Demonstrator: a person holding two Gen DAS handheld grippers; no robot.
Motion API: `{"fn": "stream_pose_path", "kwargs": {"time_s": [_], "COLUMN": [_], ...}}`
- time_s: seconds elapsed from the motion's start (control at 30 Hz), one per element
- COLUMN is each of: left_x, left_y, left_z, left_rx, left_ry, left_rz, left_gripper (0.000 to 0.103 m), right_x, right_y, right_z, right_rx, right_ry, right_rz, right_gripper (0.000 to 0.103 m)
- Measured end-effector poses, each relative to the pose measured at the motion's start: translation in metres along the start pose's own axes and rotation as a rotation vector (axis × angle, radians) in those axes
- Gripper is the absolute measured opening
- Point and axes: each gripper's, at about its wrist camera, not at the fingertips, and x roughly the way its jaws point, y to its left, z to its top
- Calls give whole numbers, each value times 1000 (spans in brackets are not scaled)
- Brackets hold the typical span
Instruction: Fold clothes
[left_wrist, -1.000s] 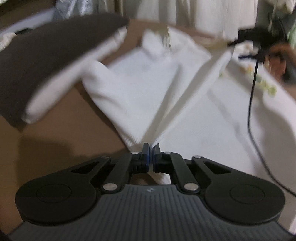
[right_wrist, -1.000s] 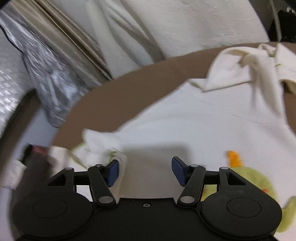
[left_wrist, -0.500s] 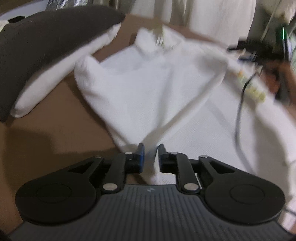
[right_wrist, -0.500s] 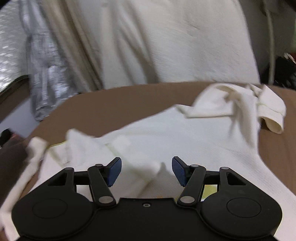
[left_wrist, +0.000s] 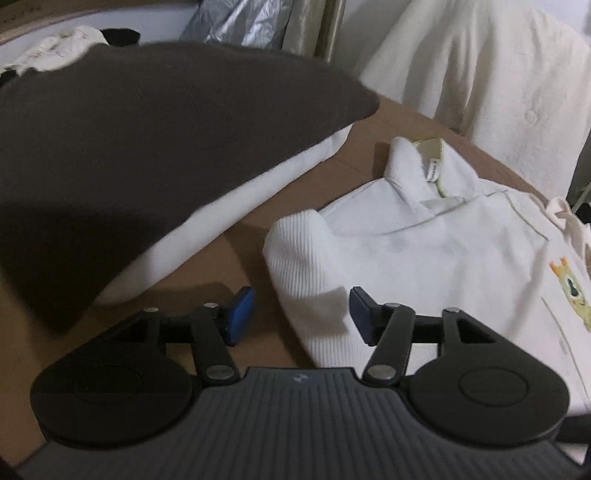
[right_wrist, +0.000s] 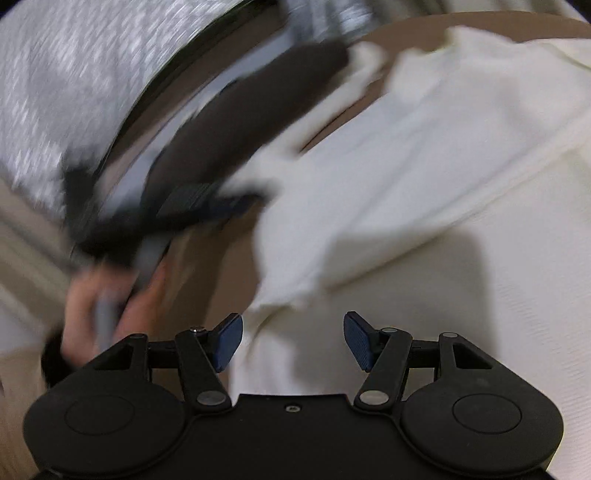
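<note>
We see the left gripper (left_wrist: 301, 315) fingers just opened, spread around the folded edge of the white ribbed knit garment (left_wrist: 424, 251) | right gripper (right_wrist: 293, 341) fingers spread, pinching nothing | garment lies centre-right on brown tabletop (left_wrist: 207, 266) | dark cushion (left_wrist: 147, 140) upper left.

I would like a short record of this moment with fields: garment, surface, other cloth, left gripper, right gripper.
garment: white garment lying flat, sleeve folded over the body, small yellow-green print near its right edge
surface: brown table
other cloth: dark cloth over a white layer, left of the garment, apart from it
left gripper: left gripper open, jaws have just been opening, sleeve fold between them but not pinched
right gripper: right gripper open over the garment, holding nothing
</note>
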Motion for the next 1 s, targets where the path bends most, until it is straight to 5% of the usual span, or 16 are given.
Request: {"fn": "stream_pose_path", "kwargs": {"time_s": [0.07, 0.13, 0.2, 0.23, 0.47, 0.6, 0.67, 0.73, 0.83, 1.0], "left_x": [6, 10, 3, 1, 14, 3, -9, -26, -49, -60], "left_y": [4, 9, 16, 19, 46, 24, 14, 7, -8, -71], "left_z": [-3, -6, -5, -5, -14, -11, -13, -13, -11, -6], "left_rx": [-17, -37, -44, -40, -69, 29, 80, 94, 76, 145], "left_ry": [-5, -12, -34, -42, -13, -21, -52, -94, -138, -125], "left_rz": [20, 40, 66, 76, 116, 241, 296, 271, 182, 1], "left_gripper": [4, 4, 4, 4, 7, 9, 10, 18, 32, 33], "right_x": [15, 29, 39, 43, 52, 31, 6, -22, -61, -143], "right_y": [17, 31, 45, 52, 74, 74, 73, 64, 32, -53], "right_z": [-7, -10, -12, -11, -29, -30, -30, -28, -18, -4], "right_rx": [-78, -151, -242, -266, -445, -391, -358, -345, -279, -36], "right_ry": [0, -15, -20, -3, 43, 7, -52, -117, -198, -366], "right_rz": [-31, -86, -67, -49, -135, -113, -103, -146, -240, -368], "right_gripper": [67, 66, 19, 12, 20, 22, 44, 59, 59, 59]}}
